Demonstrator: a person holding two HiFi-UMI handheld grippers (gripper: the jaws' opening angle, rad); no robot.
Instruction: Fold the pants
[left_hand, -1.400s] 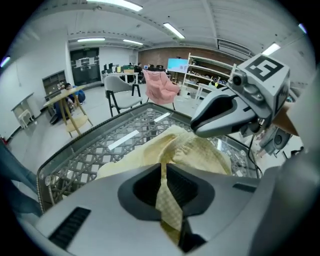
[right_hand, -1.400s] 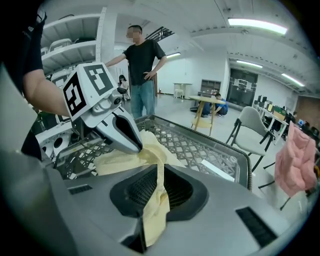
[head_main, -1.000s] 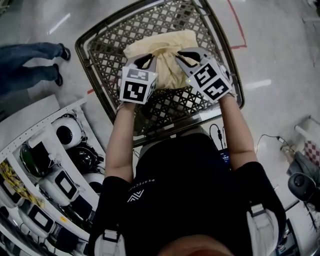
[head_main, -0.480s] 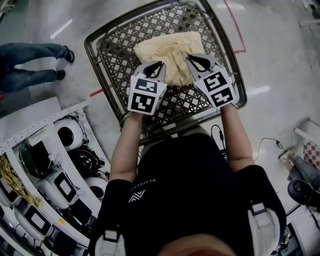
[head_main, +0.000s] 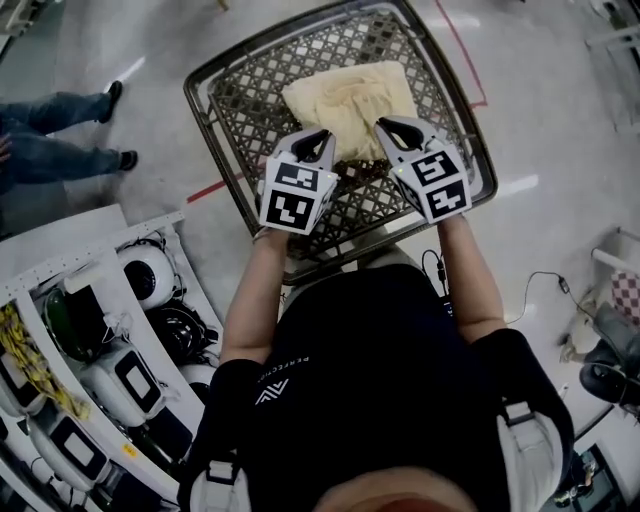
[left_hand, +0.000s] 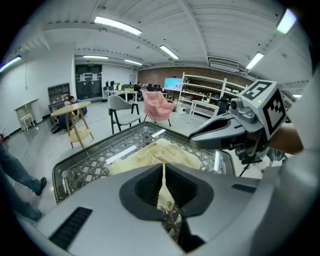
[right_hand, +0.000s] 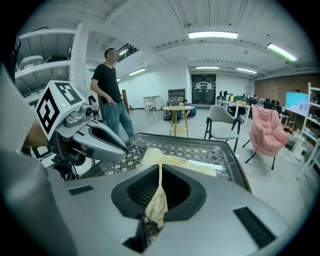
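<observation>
**Head view:** cream soft-cloth pants (head_main: 350, 100), bunched into a rumpled pad, lie on the dark woven-lattice table w/ rounded rim (head_main: 232, 120). Left gripper (head_main: 318, 142) and right gripper (head_main: 388, 128), grey moulded plastic w/ marker cubes, sit close together at the cloth's near edge.

**Left gripper view:** jaws clamped on a thin pleat of pants fabric between ribbed black pads. Risk: the pinch is narrow, so limp cloth may slip out under a hard pull.

**Right gripper view:** jaws likewise clenched on a thin cream fold. Risk: w/ the grips so near each other, the garment may hang bunched, not spread. The hem could also snag on the open lattice.
</observation>
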